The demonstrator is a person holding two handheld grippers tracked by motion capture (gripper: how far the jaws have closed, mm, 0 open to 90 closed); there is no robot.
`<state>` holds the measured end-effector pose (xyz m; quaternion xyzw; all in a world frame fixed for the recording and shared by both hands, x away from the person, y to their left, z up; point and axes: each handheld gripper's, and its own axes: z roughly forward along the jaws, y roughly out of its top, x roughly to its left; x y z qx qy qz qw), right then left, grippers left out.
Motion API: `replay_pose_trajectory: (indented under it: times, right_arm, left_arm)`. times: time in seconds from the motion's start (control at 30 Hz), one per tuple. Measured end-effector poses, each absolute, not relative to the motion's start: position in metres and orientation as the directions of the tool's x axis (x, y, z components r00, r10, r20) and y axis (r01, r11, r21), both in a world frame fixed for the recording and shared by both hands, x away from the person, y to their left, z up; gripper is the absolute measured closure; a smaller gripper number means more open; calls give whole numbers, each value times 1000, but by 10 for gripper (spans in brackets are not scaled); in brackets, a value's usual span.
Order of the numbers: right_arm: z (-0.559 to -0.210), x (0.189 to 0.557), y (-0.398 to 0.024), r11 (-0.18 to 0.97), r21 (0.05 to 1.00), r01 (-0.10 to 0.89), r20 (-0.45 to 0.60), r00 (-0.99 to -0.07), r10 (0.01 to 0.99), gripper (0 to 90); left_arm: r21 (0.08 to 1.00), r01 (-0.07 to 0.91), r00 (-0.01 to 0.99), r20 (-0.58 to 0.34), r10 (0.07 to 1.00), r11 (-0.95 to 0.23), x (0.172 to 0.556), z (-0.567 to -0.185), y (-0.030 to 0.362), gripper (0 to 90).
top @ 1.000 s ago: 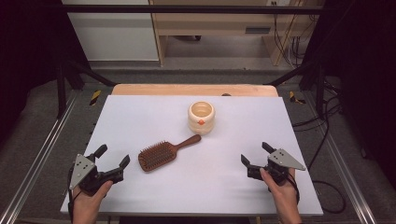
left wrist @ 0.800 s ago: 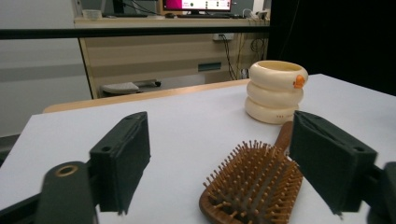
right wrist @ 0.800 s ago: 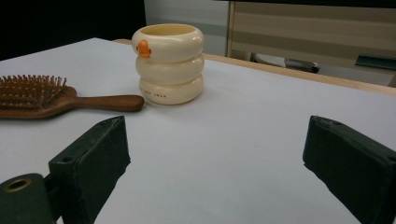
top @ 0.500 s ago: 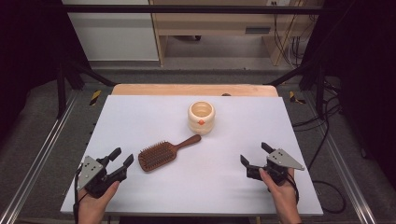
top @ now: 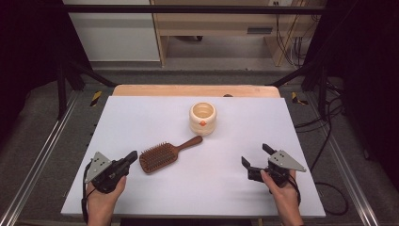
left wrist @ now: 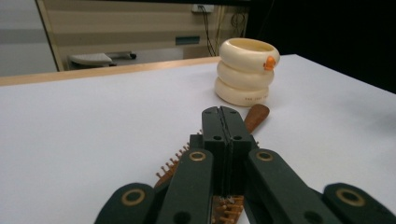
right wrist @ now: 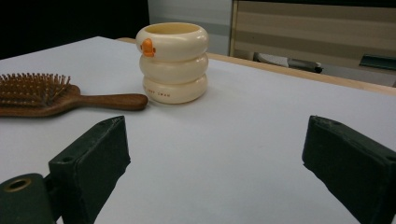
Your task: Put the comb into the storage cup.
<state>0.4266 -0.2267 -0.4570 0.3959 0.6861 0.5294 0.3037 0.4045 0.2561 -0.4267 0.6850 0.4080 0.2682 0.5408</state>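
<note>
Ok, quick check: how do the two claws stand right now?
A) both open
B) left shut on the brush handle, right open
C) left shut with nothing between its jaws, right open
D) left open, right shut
C: in the left gripper view the left claw has its jaws pressed together over the hairbrush, gripping nothing, while the right claw has its jaws wide apart.

Your counter (top: 141,117) has a white top with a strip of bare wood along its far edge. Two things lie on it near the middle: a wooden hairbrush (top: 164,153), bristles up, handle angled toward the far right, and just past the handle's end a cream ribbed cup (top: 203,117) standing upright, with a small orange mark on its side.
</note>
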Motion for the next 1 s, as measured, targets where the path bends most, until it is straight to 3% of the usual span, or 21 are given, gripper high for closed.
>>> replay_pose_trajectory:
  times: [0.5, 1.0]
  right_arm:
    - [-455, 425, -224, 122, 970, 211, 7, -526, 851, 75]
    - [-455, 425, -225, 104, 971, 216, 29, -534, 845, 75]
  left_arm:
    - [887, 447, 517, -147, 843, -119, 464, -430, 169, 896]
    - [818, 559, 422, -145, 895, -131, 511, -447, 124, 896]
